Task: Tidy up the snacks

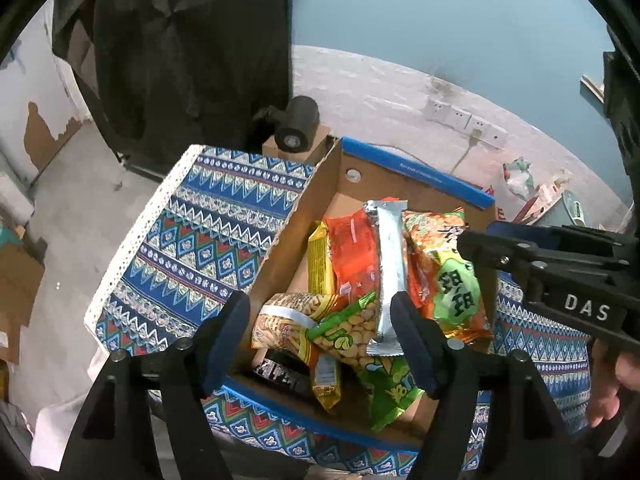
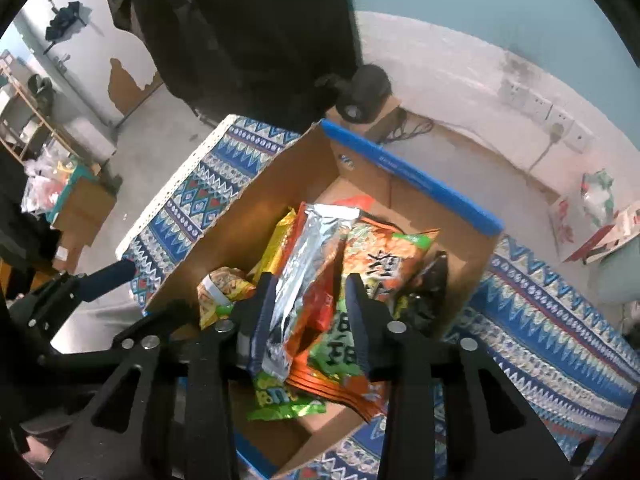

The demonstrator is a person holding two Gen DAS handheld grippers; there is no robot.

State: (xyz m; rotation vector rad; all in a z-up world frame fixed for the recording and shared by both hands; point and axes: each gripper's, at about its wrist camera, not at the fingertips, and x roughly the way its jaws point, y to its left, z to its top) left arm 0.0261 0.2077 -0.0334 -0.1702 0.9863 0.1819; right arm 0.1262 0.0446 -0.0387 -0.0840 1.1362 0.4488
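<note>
Left claw point(image 1: 320, 344) released, jaws wide, nothing pinched, low centre of frame above box point(image 1: 320, 196). Right claw point(image 2: 312, 320) part open around silver packet point(image 2: 308, 264); pads look clear of it. Packet lies atop snack pile in box, long axis toward upper frame. Judgement: withdraw straight, avoid dragging packet.

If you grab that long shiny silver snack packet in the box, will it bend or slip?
The long silver foil packet would probably flop: it already sags and creases over the other snack bags in the cardboard box. Its glossy foil looks slick, so it might slide between the pads. It seems light, since it rests on top without squashing the bags.
</note>
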